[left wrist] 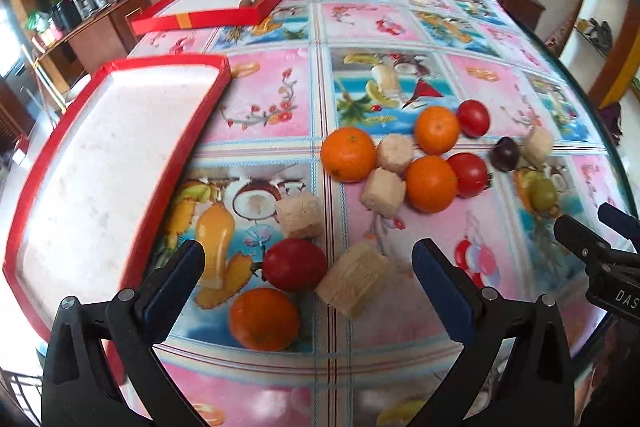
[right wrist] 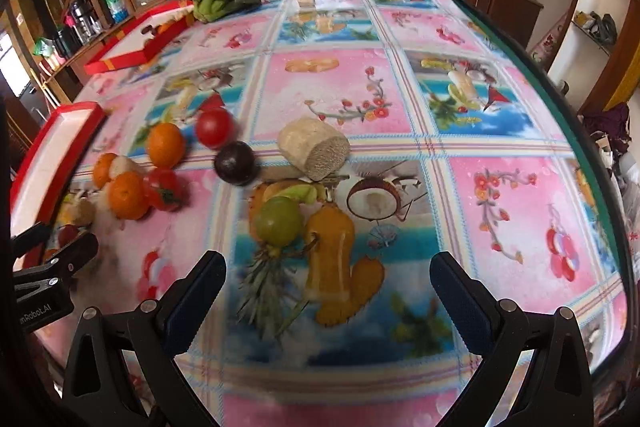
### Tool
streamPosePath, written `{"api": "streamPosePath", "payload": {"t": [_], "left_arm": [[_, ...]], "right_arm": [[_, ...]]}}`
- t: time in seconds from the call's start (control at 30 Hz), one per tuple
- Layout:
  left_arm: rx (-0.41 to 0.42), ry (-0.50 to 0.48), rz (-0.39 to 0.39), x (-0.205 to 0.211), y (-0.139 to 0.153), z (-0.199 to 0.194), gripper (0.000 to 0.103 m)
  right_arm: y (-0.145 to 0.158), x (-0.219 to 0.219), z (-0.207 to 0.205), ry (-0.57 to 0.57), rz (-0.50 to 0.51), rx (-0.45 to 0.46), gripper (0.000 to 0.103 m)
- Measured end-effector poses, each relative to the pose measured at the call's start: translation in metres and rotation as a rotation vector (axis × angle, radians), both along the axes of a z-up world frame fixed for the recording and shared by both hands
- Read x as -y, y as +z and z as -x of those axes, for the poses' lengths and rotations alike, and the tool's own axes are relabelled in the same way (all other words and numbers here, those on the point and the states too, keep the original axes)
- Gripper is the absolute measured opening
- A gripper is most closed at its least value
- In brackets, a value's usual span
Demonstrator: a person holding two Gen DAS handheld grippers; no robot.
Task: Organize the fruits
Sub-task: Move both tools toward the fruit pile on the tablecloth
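Both grippers spread wide, holding nothing, above the bench (left wrist: 400, 27). L gripper (left wrist: 308, 267) frames a red tomato (left wrist: 294, 264) w/ an orange (left wrist: 265, 319) at 6 o'clock. R gripper (right wrist: 328, 279): green grape (right wrist: 278, 220) at 11 o'clock, just ahead.

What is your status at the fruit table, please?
Left gripper open, right gripper open, both empty. Fruit loose on table; near red tray empty. Tomato between left fingers. Nothing blocking.
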State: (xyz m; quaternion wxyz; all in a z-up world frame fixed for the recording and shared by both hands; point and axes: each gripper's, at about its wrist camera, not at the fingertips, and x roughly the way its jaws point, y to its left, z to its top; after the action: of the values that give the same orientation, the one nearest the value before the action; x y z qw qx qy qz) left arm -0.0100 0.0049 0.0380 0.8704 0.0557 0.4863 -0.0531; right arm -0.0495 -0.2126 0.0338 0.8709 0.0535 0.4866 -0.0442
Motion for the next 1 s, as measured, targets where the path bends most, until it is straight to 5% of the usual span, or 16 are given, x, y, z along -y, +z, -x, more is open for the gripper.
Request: {"api": "streamPosePath", "payload": {"t": [0.23, 0.5, 1.0], "left_arm": [[0.05, -0.041, 0.048, 0.003, 0.036, 0.0, 0.103], [-0.001, -0.135, 0.041, 0.022, 0.033, 0.003, 0.103], [-0.005, -0.138, 0.016, 0.03, 0.034, -0.001, 0.103]], "right_arm": [[0.028, -0.008, 0.017, 0.033, -0.035, 0.05, 0.103], [0.036, -0.008, 0.019, 0.036, -0.029, 0.068, 0.103], [0.042, -0.007, 0.015, 0.057, -0.008, 0.069, 0.103]]}}
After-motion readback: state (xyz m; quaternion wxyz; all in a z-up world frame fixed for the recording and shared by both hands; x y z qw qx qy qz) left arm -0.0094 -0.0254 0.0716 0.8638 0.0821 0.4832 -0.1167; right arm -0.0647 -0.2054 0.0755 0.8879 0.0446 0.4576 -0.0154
